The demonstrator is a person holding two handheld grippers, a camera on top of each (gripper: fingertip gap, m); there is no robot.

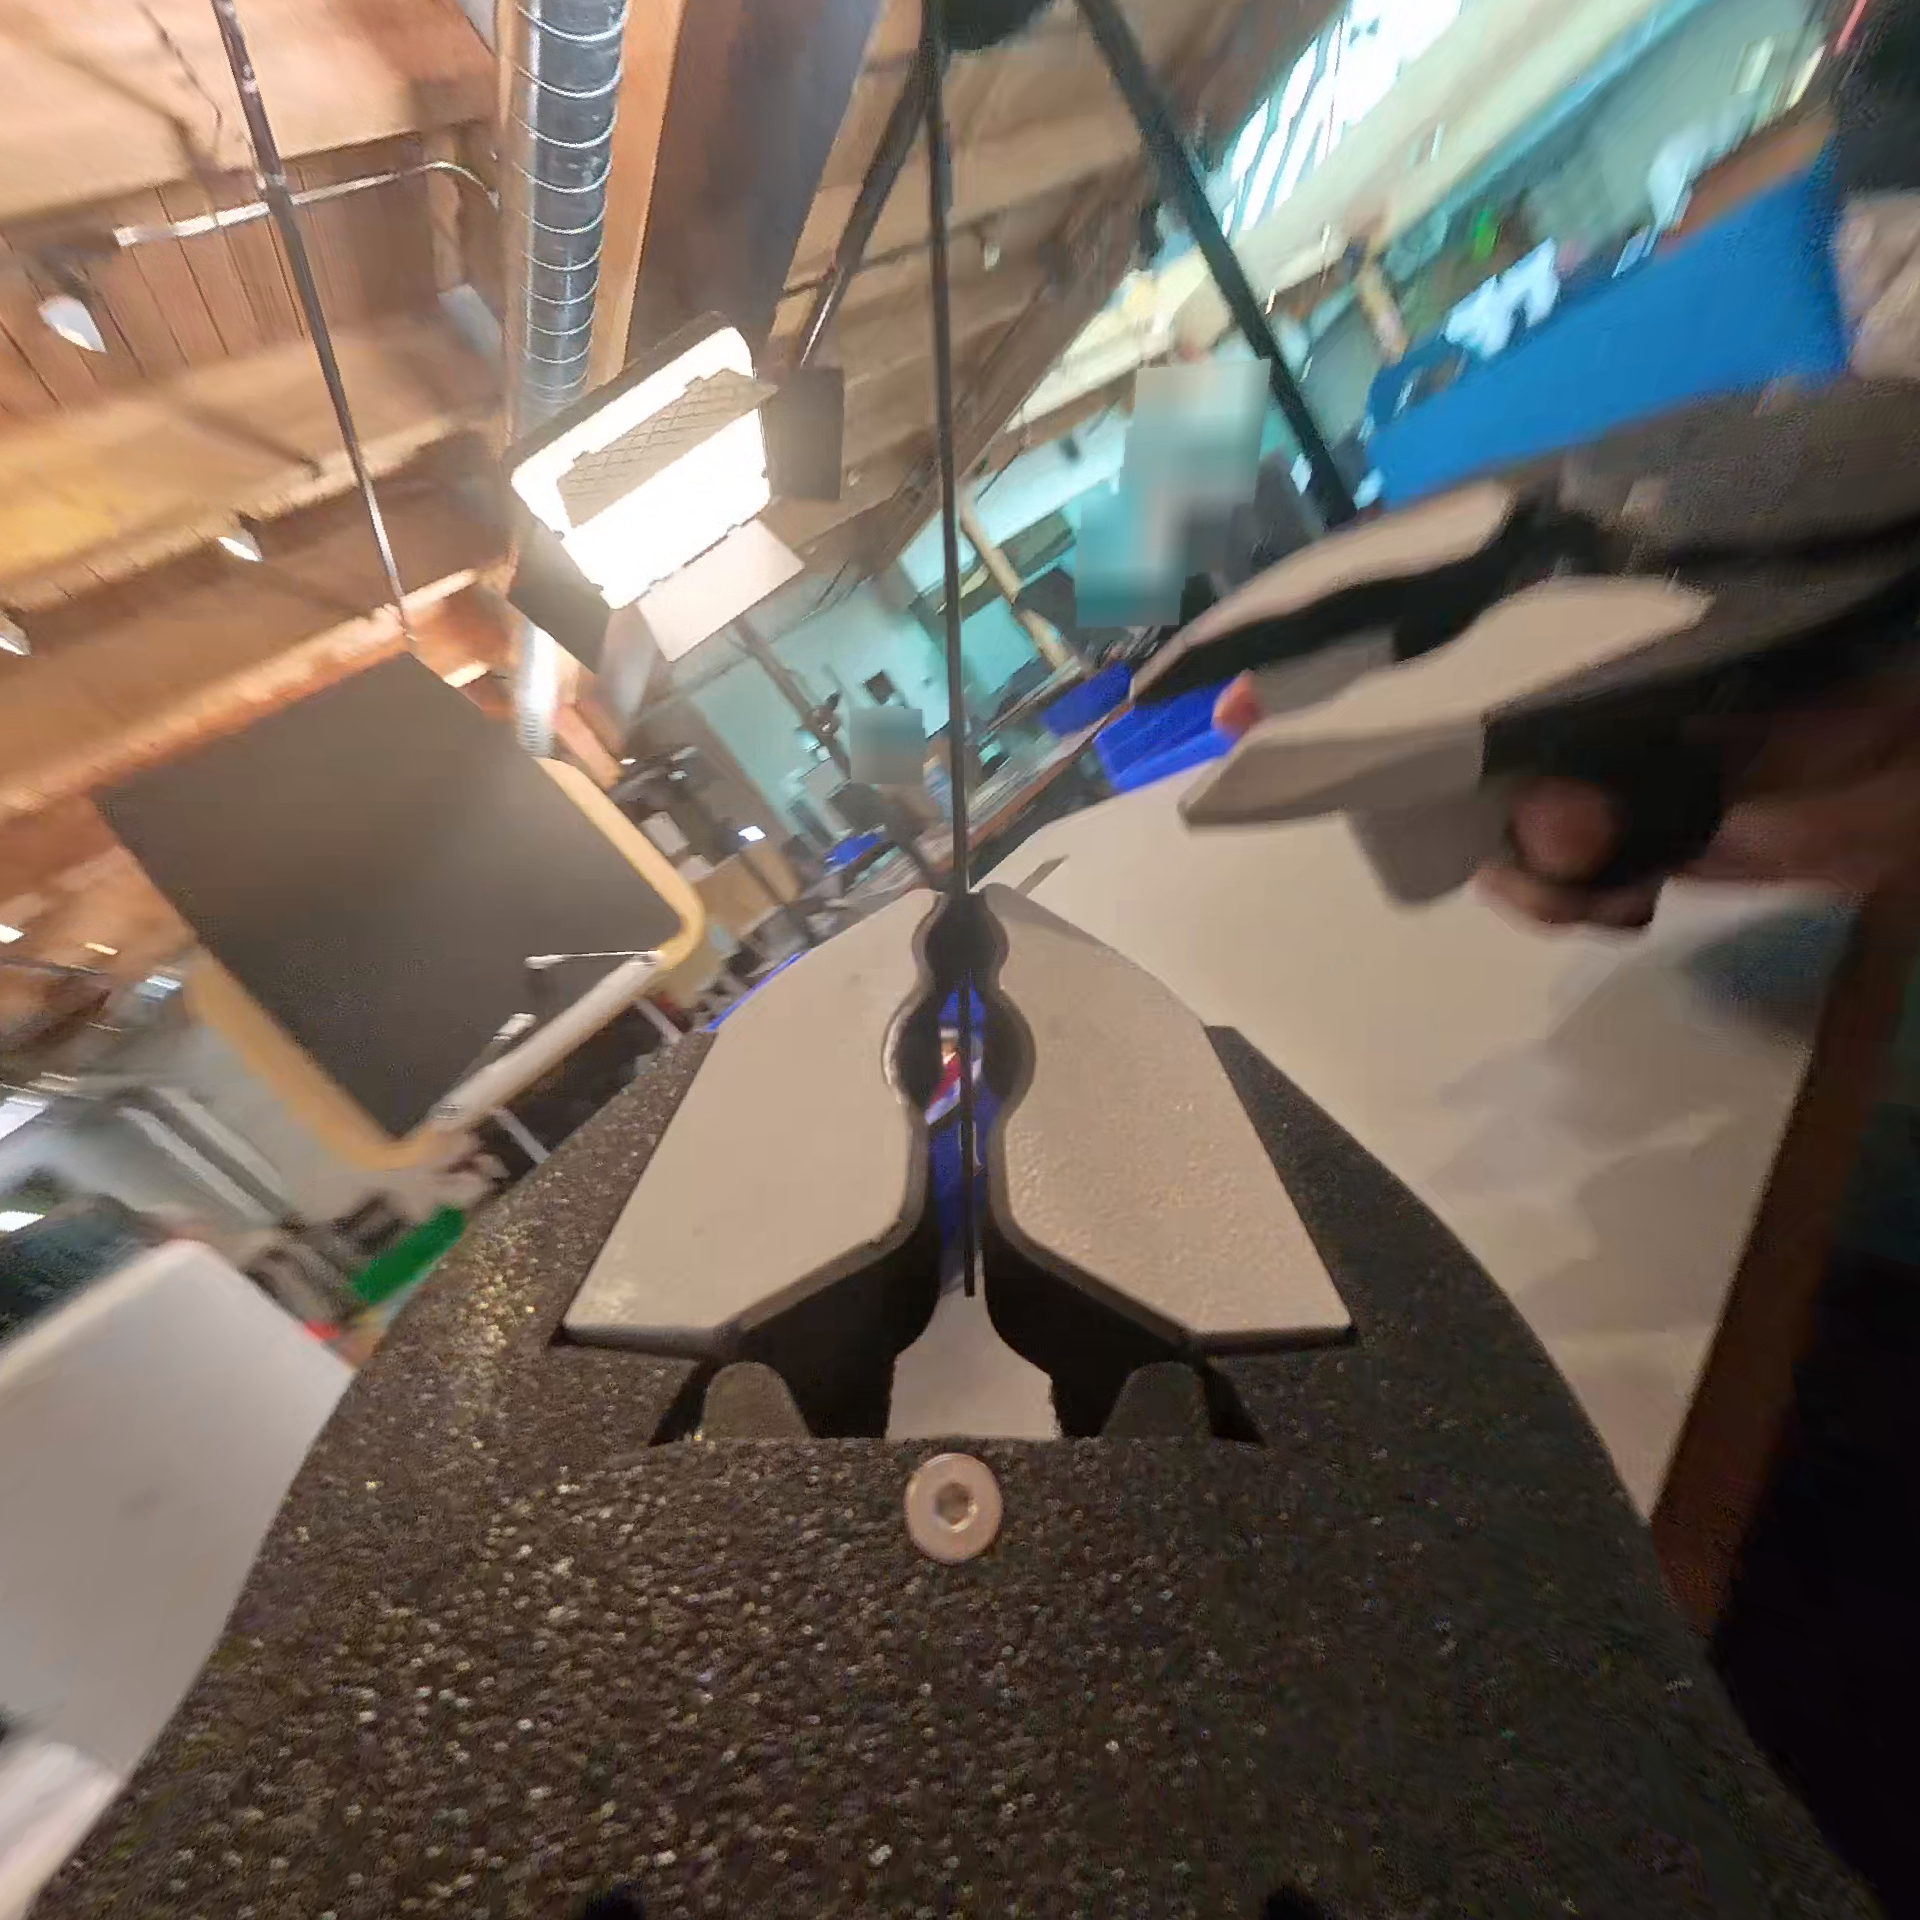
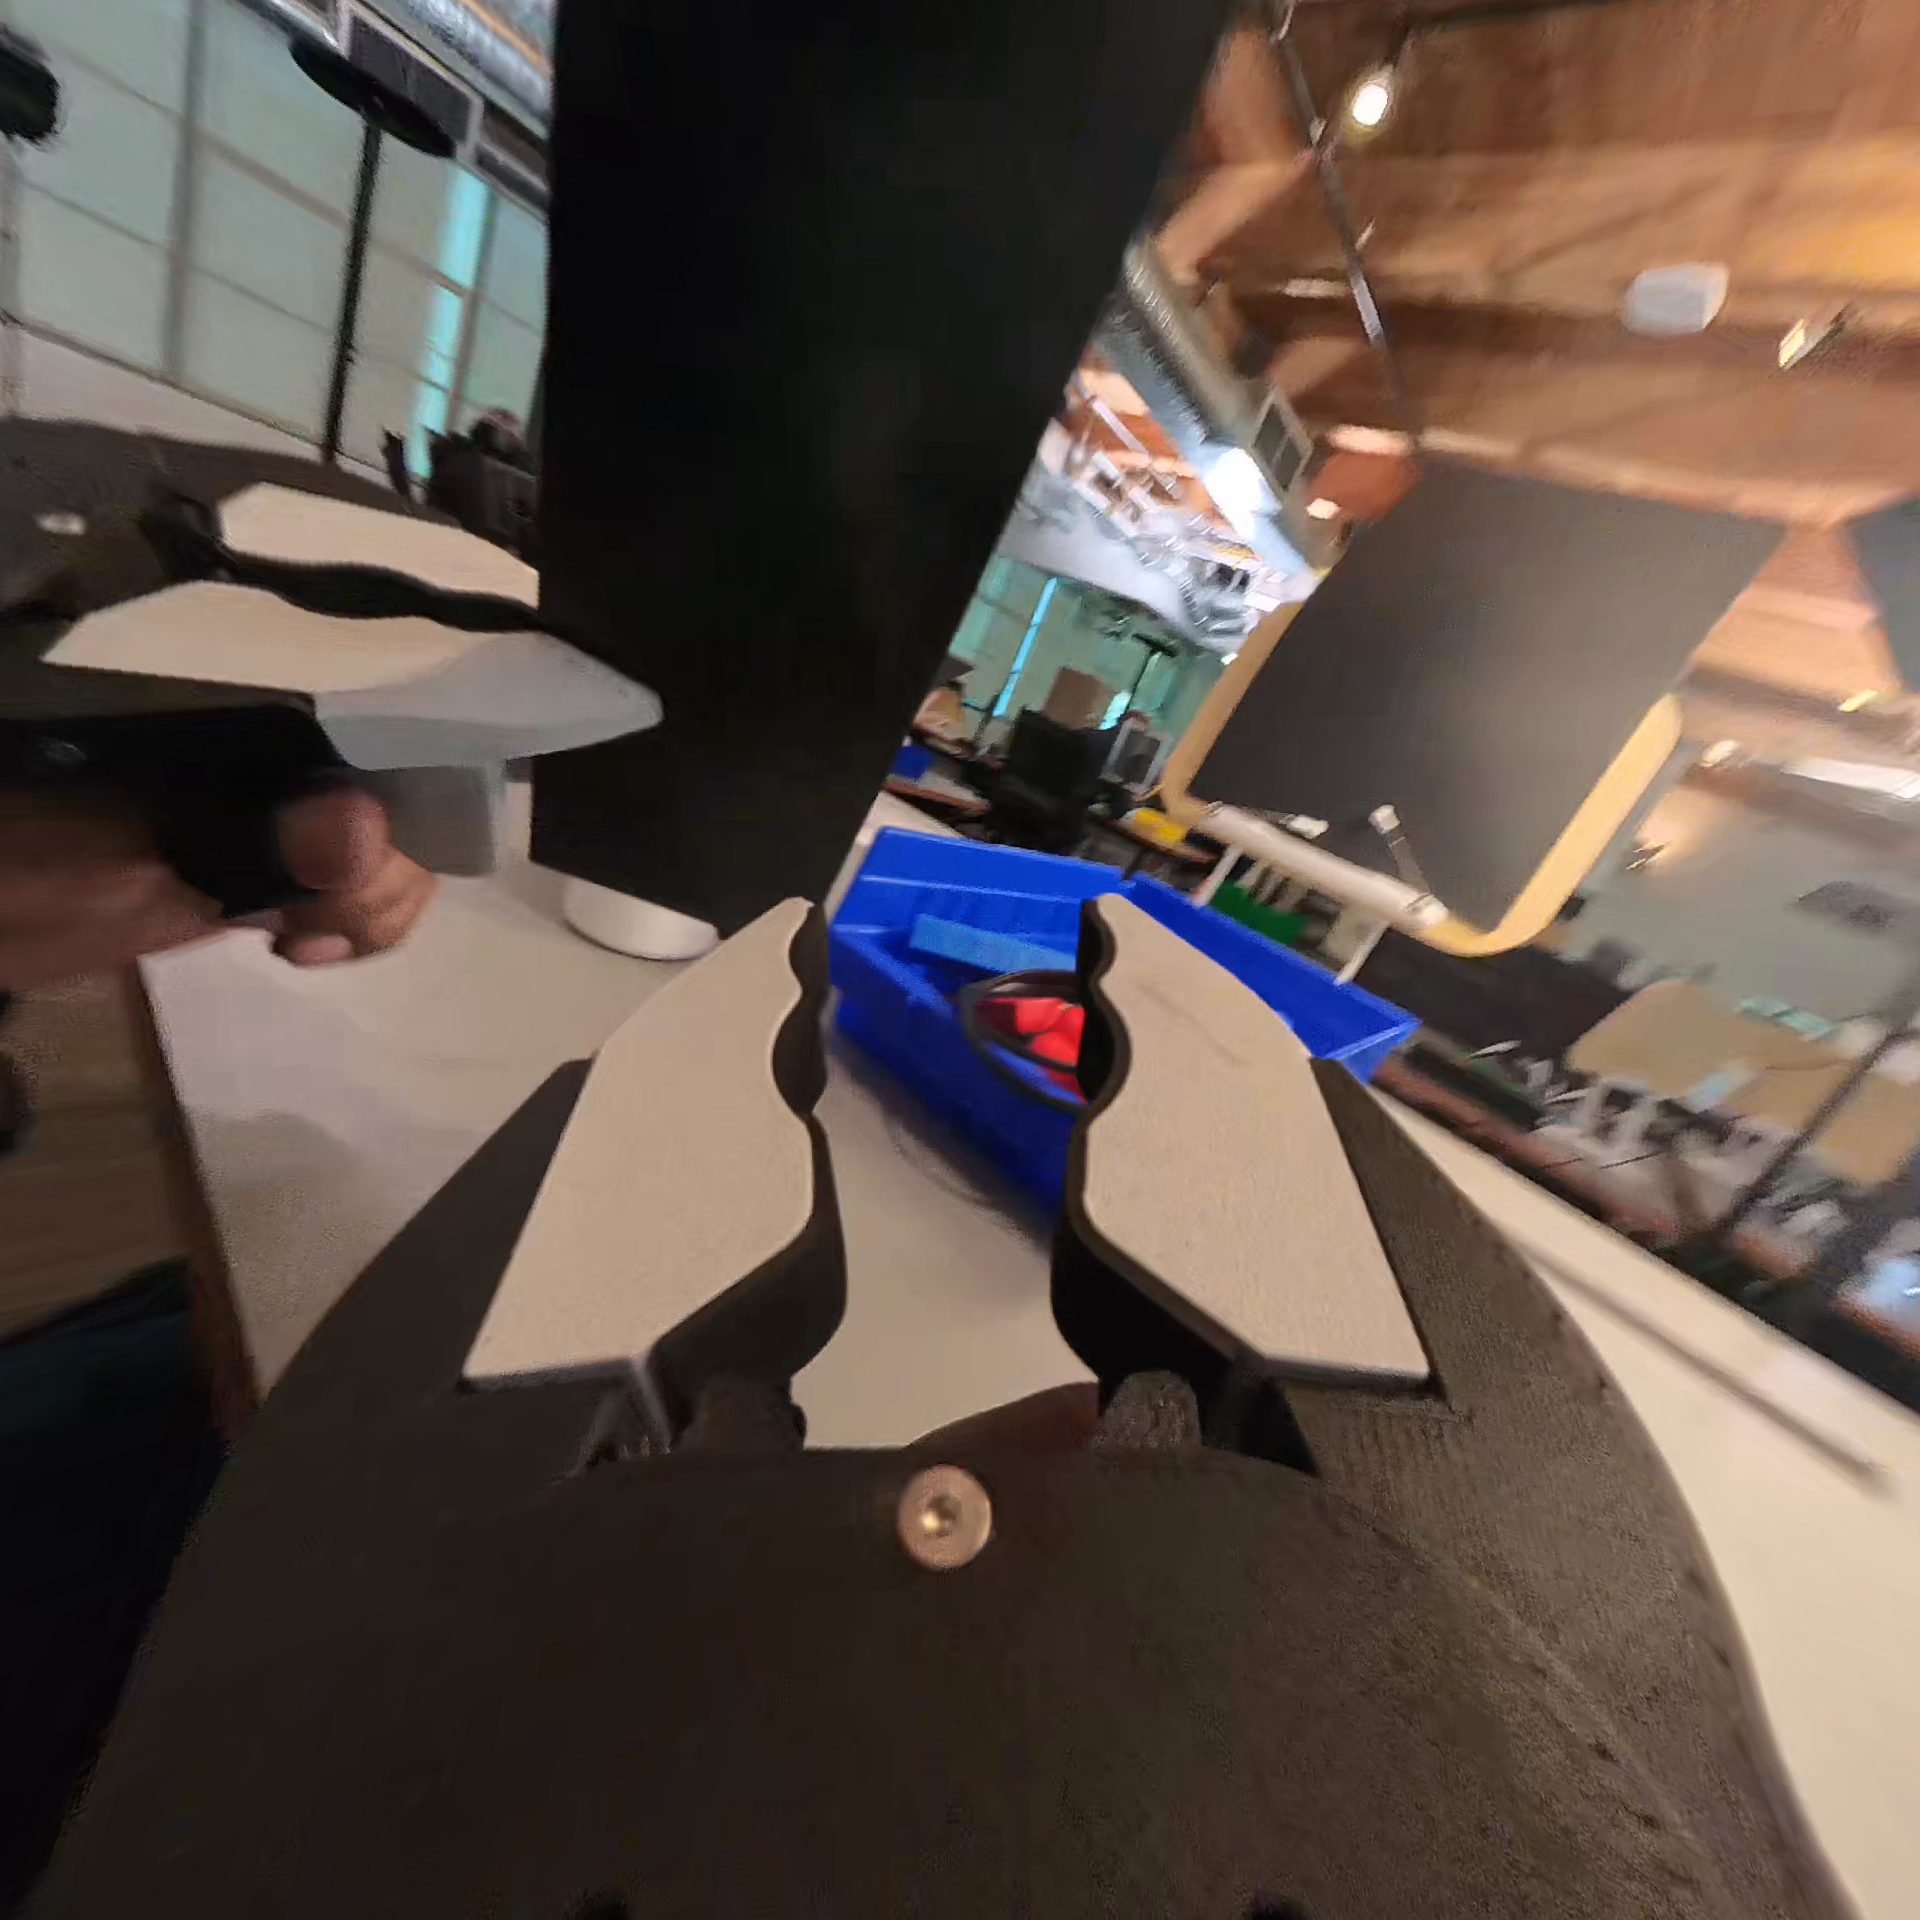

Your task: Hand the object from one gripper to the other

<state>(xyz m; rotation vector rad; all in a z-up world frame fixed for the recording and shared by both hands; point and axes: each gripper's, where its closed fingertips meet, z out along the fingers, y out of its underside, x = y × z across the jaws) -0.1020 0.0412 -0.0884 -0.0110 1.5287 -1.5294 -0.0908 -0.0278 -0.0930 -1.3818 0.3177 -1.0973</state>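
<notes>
While the left gripper [image 1: 964, 914] points up toward the ceiling, its two grey fingers [image 1: 790, 1122] are pressed together on a thin, flat black sheet [image 1: 943, 436]. From the left wrist view you see only the sheet's edge, a dark line going straight up between the fingers. From the right wrist view the same sheet [image 2: 831, 416] shows its wide black face. It stands tall and a bit tilted, and it fills the top middle of that picture. The left gripper [image 2: 582, 634] holds it from the left side there, with a person's hand [image 2: 343, 883] under it.

The right gripper [image 2: 945, 925] has its fingers [image 2: 675, 1143] spread apart, with nothing between them. Their tips sit just below the bottom edge of the sheet, very near it. I cannot tell if they touch it. In the left wrist view the right gripper [image 1: 1195, 727] is off to the right, with its fingers apart, and a hand [image 1: 1569, 842] holds its handle.

Below both grippers is a white table [image 2: 416, 1091]. A blue bin [image 2: 935, 1029] sits on the far part of it, seen through the gap in the right gripper. Something red [image 2: 1039, 1029] with a black ring around it lies inside the bin. A small white round thing [image 2: 639, 925] rests on the table just below the sheet. Up high are wooden beams [image 1: 208, 436] and a bright lamp [image 1: 644, 478].
</notes>
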